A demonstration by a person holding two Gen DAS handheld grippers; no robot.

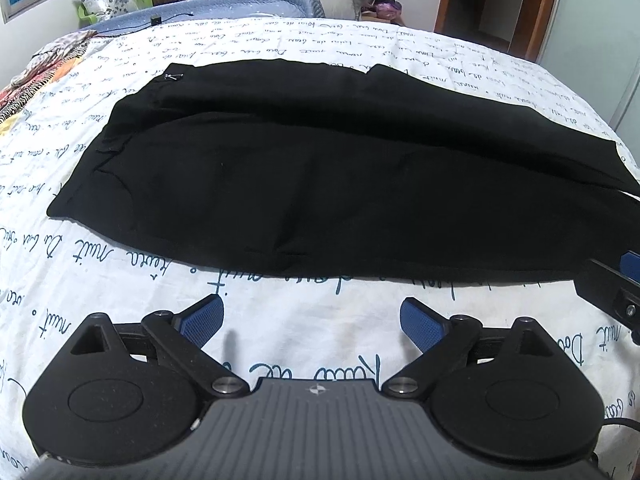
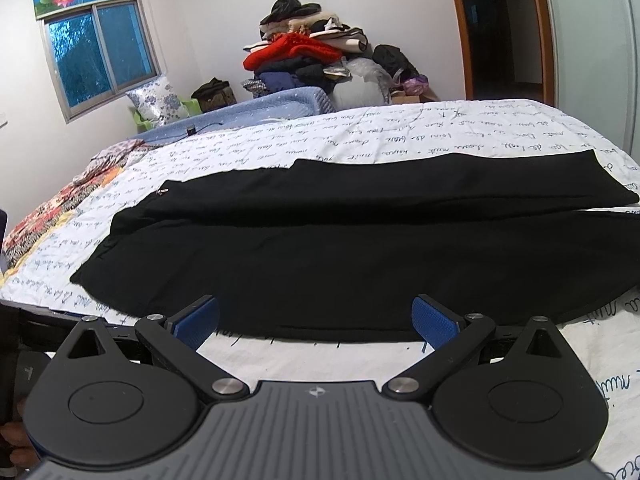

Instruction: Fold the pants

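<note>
**Lying flat: black pants spread across a bed, both grippers apart above the near edge**

Lying lengthwise across the bed, the black pants [image 1: 320, 168] stretch from the waistband at the left to the leg hems at the right. The two legs rest side by side — the far leg sits slightly behind the near one, with a long crease between them. A small metal clasp [image 1: 174, 76] shows at the far corner of the waistband.

Under the pants is a white bedspread [image 1: 312, 332] printed with lines of dark handwriting-style script. At the bed's left edge a floral, red-and-yellow patterned cloth [image 2: 48, 216] is bunched up.

The left gripper [image 1: 312, 320] hovers above bare bedspread just short of the near leg's edge, its blue-padded fingers spread wide with nothing between them. The right gripper [image 2: 316, 322] is likewise spread wide and empty; its finger pads [image 2: 434, 322] sit over the near hem line of the pants, though contact with the fabric cannot be confirmed. Part of that right gripper also shows at the right edge of the left wrist view.

Beyond the bed — a blue headboard cushion [image 2: 280, 106], a tall heap of folded clothes [image 2: 312, 56] against the white wall, a floral pillow [image 2: 158, 100], a window [image 2: 100, 52] at the left, and a wooden door frame [image 2: 464, 28] at the right.
</note>
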